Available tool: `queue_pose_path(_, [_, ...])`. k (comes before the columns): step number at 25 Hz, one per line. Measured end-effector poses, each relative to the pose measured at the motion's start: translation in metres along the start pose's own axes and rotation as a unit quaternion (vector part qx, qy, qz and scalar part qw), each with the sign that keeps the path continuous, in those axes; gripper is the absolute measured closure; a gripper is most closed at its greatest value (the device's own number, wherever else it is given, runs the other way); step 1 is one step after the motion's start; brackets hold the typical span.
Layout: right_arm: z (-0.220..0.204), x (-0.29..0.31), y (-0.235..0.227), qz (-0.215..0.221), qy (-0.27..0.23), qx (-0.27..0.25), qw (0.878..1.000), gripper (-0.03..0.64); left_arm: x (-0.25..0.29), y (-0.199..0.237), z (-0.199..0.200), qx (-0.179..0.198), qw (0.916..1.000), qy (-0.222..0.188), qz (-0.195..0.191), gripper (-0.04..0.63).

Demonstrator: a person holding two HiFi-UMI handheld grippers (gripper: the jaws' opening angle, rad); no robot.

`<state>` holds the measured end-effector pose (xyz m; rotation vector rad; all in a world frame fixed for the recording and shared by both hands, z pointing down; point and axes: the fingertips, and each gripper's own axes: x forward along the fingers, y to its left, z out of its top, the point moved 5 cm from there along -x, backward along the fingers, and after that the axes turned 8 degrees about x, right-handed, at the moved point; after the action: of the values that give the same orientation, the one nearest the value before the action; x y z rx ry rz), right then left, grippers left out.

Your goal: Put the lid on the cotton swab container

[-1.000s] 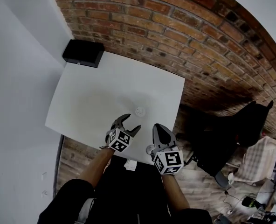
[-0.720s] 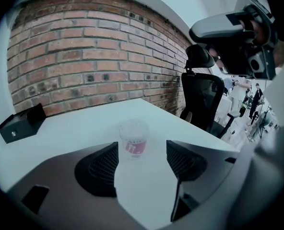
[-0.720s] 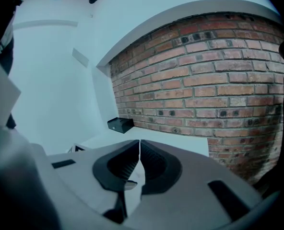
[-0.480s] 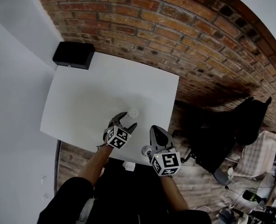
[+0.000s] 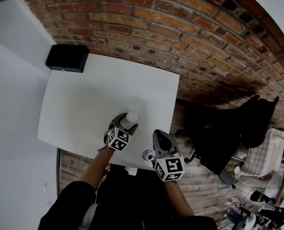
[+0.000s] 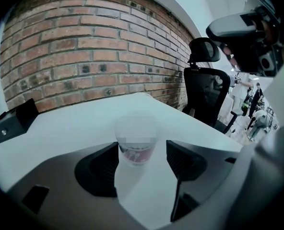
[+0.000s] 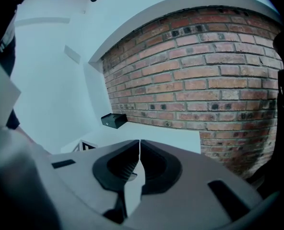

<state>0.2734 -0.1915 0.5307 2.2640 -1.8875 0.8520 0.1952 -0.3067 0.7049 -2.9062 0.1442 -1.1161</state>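
Tongs on the left (image 5: pixel 126 123) stood wide, reaching over the near part of the white counter (image 5: pixel 94 95). The container (image 5: pixel 131 116) stood upright on the counter between their jaws. In the left gripper view the container (image 6: pixel 136 145) sat close against the left pad, perhaps touching it, with a clear gap to the right pad, so the left tongs (image 6: pixel 142 159) had no grip on it. From above, the container's top looked pale and speckled, with no cover on it. A patch on its side was blurred.

The right tongs (image 5: pixel 159 134) hung near the counter's near edge, to the right of the left pair and apart from the container. In the right gripper view their jaws (image 7: pixel 138 152) met at the tips. A small pale sliver showed low beside the left pad, and I could not tell what it was.

The lid (image 5: pixel 147 155), a small round pale thing, showed just left of the right tongs' body at the counter's near edge. Whether it touched them I could not tell.

A black box (image 5: pixel 66 58) sat at the counter's far left corner against the brick wall (image 5: pixel 180 28). A dark chair (image 5: pixel 238 128) stood off the counter's right side.
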Motion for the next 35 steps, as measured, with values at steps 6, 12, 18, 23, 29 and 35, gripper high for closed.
queue_pose_path(6, [-0.001, 0.002, -0.008, -0.006, 0.007, 0.004, 1.000, 0.594, 0.013, 0.003, -0.001, -0.003, 0.9999, 0.011, -0.003, 0.295])
queue_pose_path(12, [-0.001, 0.005, -0.015, -0.010, 0.011, 0.007, 1.000, 0.594, 0.019, 0.006, -0.003, -0.003, 0.9999, 0.015, 0.007, 0.296])
queue_pose_path(18, [-0.003, 0.013, -0.017, -0.006, 0.017, 0.007, 1.000, 0.594, 0.020, 0.005, -0.004, 0.011, 0.9997, 0.019, 0.006, 0.322])
queue_pose_path(23, [-0.009, 0.029, -0.021, 0.000, 0.031, 0.000, 1.000, 0.594, 0.019, 0.003, -0.005, 0.018, 0.9996, 0.020, -0.005, 0.325])
queue_pose_path(29, [-0.018, 0.047, -0.025, 0.032, 0.054, -0.015, 0.998, 0.594, 0.014, -0.007, -0.009, 0.028, 0.9991, 0.023, -0.024, 0.327])
queue_pose_path(35, [-0.052, 0.068, -0.034, 0.062, 0.113, 0.012, 0.992, 0.586, 0.005, -0.021, -0.015, 0.041, 0.9981, 0.024, -0.038, 0.327])
